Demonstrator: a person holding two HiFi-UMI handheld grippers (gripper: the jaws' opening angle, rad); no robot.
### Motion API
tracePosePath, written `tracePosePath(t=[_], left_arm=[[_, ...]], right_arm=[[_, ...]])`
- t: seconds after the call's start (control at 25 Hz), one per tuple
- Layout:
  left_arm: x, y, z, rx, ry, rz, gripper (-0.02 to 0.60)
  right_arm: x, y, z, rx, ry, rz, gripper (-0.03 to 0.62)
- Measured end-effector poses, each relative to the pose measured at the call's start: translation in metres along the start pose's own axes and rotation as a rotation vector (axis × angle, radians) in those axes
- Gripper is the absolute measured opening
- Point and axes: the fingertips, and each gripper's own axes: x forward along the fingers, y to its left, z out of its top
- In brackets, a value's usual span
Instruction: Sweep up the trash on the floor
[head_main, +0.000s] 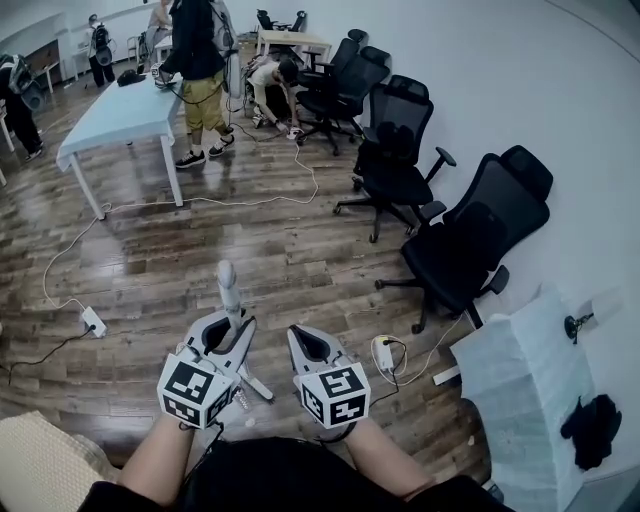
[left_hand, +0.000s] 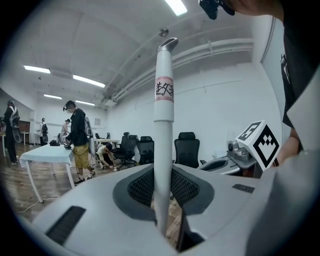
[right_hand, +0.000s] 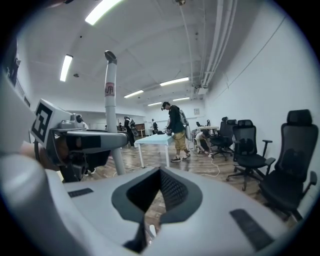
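Two grippers, one sweeping pole, listed view by view.

Head view:
- The pole slants up from the wooden floor, just ahead of me.
- My left gripper is clamped on its upper shaft.
- My right gripper sits just beside it, apart from the pole.
- The pole's sweeping end is hidden, and I can pick out no trash for certain.

Left gripper view:
- The jaws pinch the pole.
- It is a pale, smooth, round tube with a red-edged label and a grey hanging cap on top.
- I judge it light and stiff, though slick enough to twist in the pinch.
- A second hold well away from the first would steady it.

Right gripper view:
- The jaws are pressed together with nothing between them.
- The pole stands off to the left.
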Motion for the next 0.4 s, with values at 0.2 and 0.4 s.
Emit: tracePosePath(t=[0.2, 0.4], left_arm=[[-0.003, 0.002, -0.001, -0.024, -0.004, -0.022, 0.069], [-0.011, 0.005, -0.008, -0.052, 0.002, -0.02, 0.069]], right_arm=[[0.002, 0.003, 0.002, -0.002, -0.007, -0.016, 0.011], [0.002, 0.012, -0.001, -0.011, -0.004, -0.021, 0.011]])
